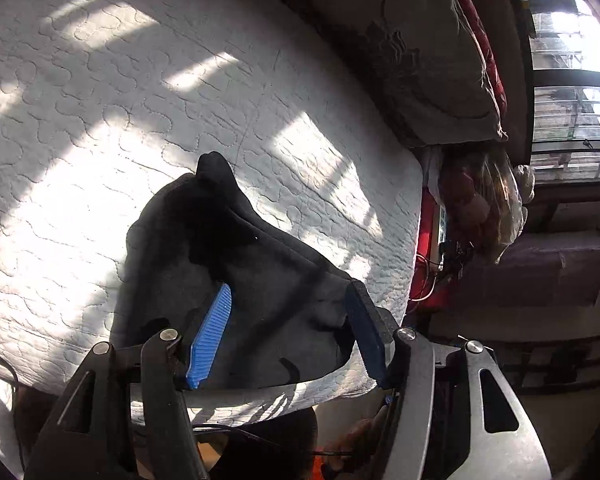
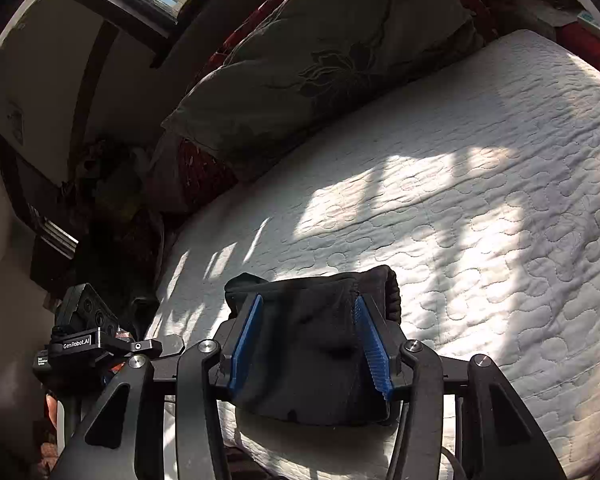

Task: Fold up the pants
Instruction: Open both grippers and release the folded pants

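right, the black pants (image 1: 228,264) sit bunched in a compact dark bundle on the white quilted bed (image 1: 100,120), close to its near edge, with bars of sunlight falling across the cover around them. from the left wrist view, the left hand-held gripper (image 1: 288,332) hangs over the bundle with its blue pads (image 1: 210,340) standing roughly half apart; the cloth shows in the gap behind them, yet neither pad presses on it, so nothing is gripped. over on the right wrist view, the right hand-held gripper (image 2: 308,344) frames the same pants (image 2: 312,340), jaws likewise about half spread, the fabric lying beyond the fingers rather than pinched. the left tool's black body shows at the lower left of that view. a big grey floral pillow (image 2: 320,60) leans at the head of the bed, well apart from the bundle.
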`<state>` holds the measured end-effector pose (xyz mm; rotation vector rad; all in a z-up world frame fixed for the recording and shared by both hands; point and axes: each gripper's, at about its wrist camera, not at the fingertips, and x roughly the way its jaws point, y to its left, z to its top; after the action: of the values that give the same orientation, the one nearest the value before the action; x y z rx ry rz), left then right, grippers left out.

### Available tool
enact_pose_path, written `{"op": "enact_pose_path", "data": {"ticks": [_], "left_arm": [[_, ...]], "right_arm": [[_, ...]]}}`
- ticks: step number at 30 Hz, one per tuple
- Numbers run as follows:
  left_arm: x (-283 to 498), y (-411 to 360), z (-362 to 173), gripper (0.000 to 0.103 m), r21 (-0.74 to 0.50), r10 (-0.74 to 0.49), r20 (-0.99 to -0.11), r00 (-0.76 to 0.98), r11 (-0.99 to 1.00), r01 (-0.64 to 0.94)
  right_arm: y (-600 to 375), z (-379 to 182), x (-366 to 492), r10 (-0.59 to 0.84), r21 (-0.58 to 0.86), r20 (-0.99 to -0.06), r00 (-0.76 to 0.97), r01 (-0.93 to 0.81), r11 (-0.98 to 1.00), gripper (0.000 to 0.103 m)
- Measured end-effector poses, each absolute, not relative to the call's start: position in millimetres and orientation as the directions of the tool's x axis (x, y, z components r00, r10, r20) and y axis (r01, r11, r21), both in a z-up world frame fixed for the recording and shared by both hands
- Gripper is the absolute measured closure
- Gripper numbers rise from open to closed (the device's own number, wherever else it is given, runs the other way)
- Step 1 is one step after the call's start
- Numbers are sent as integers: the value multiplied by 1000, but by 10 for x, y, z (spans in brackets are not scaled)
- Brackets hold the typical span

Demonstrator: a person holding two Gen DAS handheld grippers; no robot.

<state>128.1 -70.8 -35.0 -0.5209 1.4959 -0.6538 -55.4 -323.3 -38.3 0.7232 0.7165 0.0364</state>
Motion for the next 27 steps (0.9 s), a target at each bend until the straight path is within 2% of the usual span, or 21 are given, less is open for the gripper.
{"op": "enact_pose_path", "data": {"ticks": [3,5,7,11,15,18,20,23,25,27], "left_arm": [[1515,-945,-580,45,-583,-584,-812,-14,808,82],[1621,-1080,-830,45,-549,-547,-836,-53,833,62],[1626,-1100,-836,43,-541,-538,-841,-52,840,51],[1514,-960,-618,41,-569,-565,-822,-70,815,104],[1185,-643,-509,40,-643,-636,-766,-91,761,85],[869,-579,-549,40,-596,-592,-802,-78,789,150],[750,-674,-650,41,-525,-522,-850,-70,827,203],[676,-808,-765,41,-442,-440,-895,-67,862,249],[638,-812,-645,41,-425,-430,-902,-44,864,271],[650,-748,-481,41,-440,-456,-890,-12,853,281]], "right_arm": [[-3222,-598,-446,235,584,-633,738,255,771,53],[-3274,-817,-395,236,583,-667,706,298,755,57],[-3310,-952,-389,223,570,-685,693,321,756,60],[-3310,-902,-368,237,544,-702,671,291,787,58],[-3398,-669,-628,271,624,-620,736,253,739,56],[-3296,-600,-857,289,631,-590,754,208,747,56],[-3172,-669,-940,287,599,-616,734,200,776,56],[-3066,-903,-920,234,513,-704,671,253,820,57],[-3048,-959,-892,204,474,-736,645,276,836,54],[-3081,-863,-922,223,499,-728,648,278,821,51]]}}
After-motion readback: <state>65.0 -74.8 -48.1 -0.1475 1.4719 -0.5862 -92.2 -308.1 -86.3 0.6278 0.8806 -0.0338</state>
